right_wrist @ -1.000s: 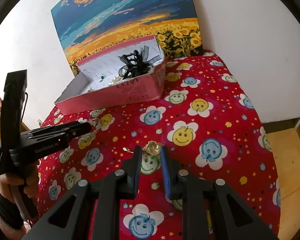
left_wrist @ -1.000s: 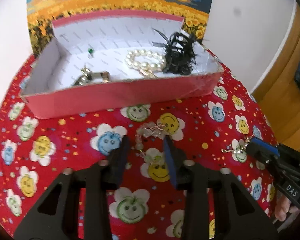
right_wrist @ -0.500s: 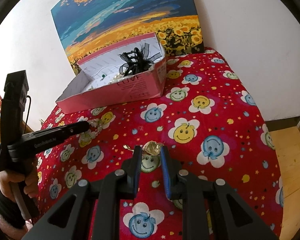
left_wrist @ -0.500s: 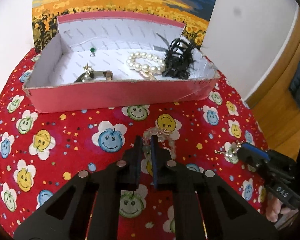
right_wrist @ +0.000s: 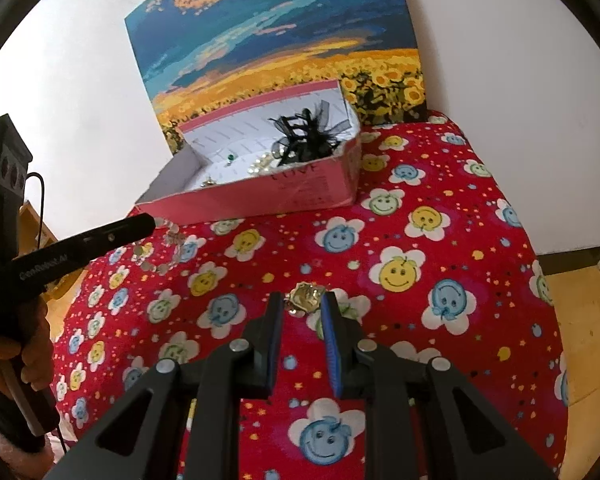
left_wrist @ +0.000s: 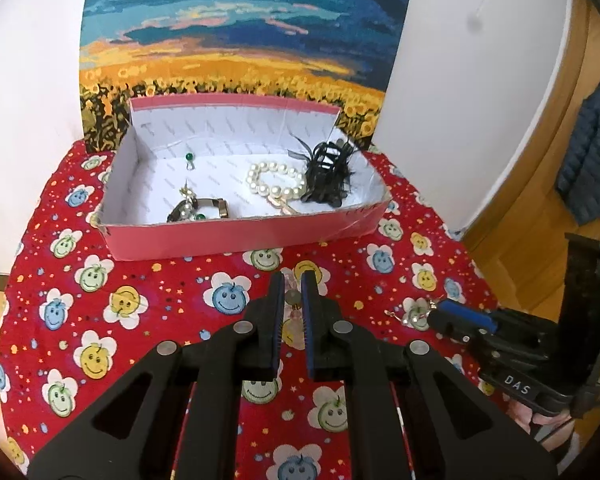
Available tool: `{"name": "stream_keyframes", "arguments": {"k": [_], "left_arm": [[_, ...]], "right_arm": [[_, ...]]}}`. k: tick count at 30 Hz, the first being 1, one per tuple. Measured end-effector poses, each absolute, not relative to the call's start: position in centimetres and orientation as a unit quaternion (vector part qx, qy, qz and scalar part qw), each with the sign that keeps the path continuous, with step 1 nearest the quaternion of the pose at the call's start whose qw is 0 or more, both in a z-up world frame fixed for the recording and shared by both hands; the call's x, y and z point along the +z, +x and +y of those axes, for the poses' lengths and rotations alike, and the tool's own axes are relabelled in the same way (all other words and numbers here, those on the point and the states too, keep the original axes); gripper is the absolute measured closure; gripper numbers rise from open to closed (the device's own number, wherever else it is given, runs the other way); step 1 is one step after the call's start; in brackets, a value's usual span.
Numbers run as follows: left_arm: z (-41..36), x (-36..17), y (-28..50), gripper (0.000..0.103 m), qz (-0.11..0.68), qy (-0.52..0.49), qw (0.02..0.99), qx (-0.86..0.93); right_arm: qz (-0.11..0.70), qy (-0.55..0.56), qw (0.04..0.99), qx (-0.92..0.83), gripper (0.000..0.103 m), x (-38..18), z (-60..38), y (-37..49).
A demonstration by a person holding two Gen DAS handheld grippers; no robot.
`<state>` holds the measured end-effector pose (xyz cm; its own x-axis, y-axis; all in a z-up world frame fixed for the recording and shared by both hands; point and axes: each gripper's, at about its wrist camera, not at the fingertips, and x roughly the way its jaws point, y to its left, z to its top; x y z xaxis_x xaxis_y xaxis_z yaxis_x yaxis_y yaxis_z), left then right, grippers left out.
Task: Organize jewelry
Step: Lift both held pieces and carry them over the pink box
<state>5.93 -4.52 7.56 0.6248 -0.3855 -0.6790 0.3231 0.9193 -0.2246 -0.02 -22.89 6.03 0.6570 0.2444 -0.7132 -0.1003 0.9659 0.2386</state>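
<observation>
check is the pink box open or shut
Open. The pink box has no lid on, so the pearl bracelet and black hair clip inside show.

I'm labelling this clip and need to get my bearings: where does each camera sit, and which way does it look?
Left wrist: on the left tool, looking forward and down over the red cloth to the pink box; the right tool shows at right.
Right wrist: on the right tool, which grips a gold piece; a hand shows at left.
Shared: box, cloth, painting.

Left wrist view: open box [left_wrist: 236, 236] upper centre on tablecloth [left_wrist: 148, 312], painting [left_wrist: 244, 40] behind it; pearl bracelet [left_wrist: 274, 180] inside, feather hairpiece [left_wrist: 328, 176] to its right.
</observation>
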Motion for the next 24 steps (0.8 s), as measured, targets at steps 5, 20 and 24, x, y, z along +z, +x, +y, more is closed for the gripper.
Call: {"name": "stream_keyframes", "arguments": {"k": [5,20,24], "left_arm": [[-3.7,8.4,5.0,0.096,0.379,-0.044,0.904,-0.195],[-1.2,10.3,4.7,0.096,0.376,-0.053,0.91,-0.166],[-0.3,11.0,4.7,0.096,0.37,-0.054,0.914,-0.16]], "right_arm": [[0.396,0.089,0.908,0.101,0.082,6.8,-22.2,-0.5],[0.376,0.098,0.91,0.148,0.082,10.0,-20.2,-0.8],[0.377,0.119,0.903,0.167,0.082,10.5,-20.1,-0.3]]}}
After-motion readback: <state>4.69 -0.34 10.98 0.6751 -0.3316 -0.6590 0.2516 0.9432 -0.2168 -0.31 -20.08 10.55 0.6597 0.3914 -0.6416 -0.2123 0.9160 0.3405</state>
